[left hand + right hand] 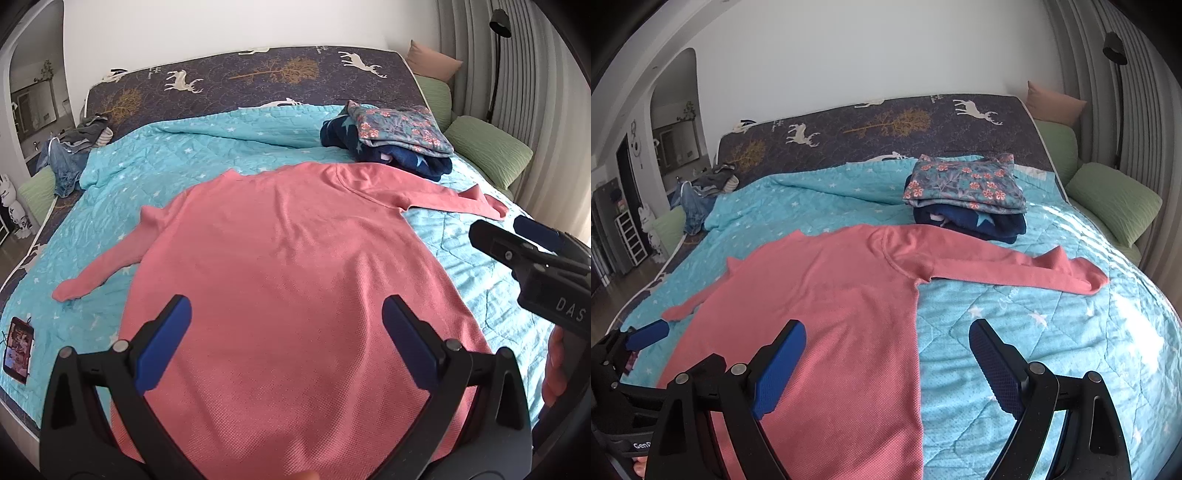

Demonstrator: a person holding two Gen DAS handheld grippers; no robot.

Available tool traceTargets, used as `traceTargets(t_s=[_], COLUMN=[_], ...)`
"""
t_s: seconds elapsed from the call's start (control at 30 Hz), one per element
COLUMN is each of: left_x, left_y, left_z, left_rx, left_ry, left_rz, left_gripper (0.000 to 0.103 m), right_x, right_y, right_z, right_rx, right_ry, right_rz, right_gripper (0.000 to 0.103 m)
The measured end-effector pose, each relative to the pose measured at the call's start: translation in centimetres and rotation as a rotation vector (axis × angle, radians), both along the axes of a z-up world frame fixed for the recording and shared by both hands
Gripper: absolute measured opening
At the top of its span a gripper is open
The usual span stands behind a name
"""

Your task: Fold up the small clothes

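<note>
We had a pink long-sleeved top (295,266) spread flat, front down as far as we could tell, on the turquoise star-print quilt (155,166) that covered most of the bed. Its body ran toward us, and its two sleeves stretched out to either side, the right one (1015,269) lying straight across the quilt with its cuff slightly bunched, the left one (99,269) angled down toward the near left edge. Our left gripper (286,343) hung over the lower middle of the top with its blue-padded fingers (164,343) spread wide and nothing between them. Our right gripper (886,369) was also wide open and empty; its left finger (779,369) sat over the right edge of the top and its right finger (995,369) over bare quilt just beside it. Neither gripper could be seen touching the cloth. Beyond the collar end of the top, close to its right shoulder, stood a small stack of folded clothes: a floral piece (964,184) on top of a dark blue one with stars (971,221). A heap of grey and denim clothes (74,147) lay at the far left corner of the bed. Green pillows (1115,199) were wedged along the right side, and a phone (18,350) lay on the quilt near the left edge.
</note>
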State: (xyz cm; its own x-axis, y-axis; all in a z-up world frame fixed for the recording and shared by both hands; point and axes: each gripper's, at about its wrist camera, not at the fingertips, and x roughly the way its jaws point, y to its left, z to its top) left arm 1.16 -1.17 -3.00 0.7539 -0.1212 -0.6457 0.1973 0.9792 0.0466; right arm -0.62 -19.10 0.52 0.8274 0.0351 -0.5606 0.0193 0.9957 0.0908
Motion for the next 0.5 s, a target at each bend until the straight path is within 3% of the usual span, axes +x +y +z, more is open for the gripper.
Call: traceTargets(t_s=[0.5], left_x=[-0.13], left_y=[0.01], left_z=[0.15], left_rx=[-0.009], left_ry=[-0.007], left_rz=[-0.011], left_gripper=[0.102], right_x=[0.06], right_y=[0.20], right_z=[0.02], right_rx=[-0.007], right_ry=[0.010], right_rz=[0.003], right_gripper=[0.092])
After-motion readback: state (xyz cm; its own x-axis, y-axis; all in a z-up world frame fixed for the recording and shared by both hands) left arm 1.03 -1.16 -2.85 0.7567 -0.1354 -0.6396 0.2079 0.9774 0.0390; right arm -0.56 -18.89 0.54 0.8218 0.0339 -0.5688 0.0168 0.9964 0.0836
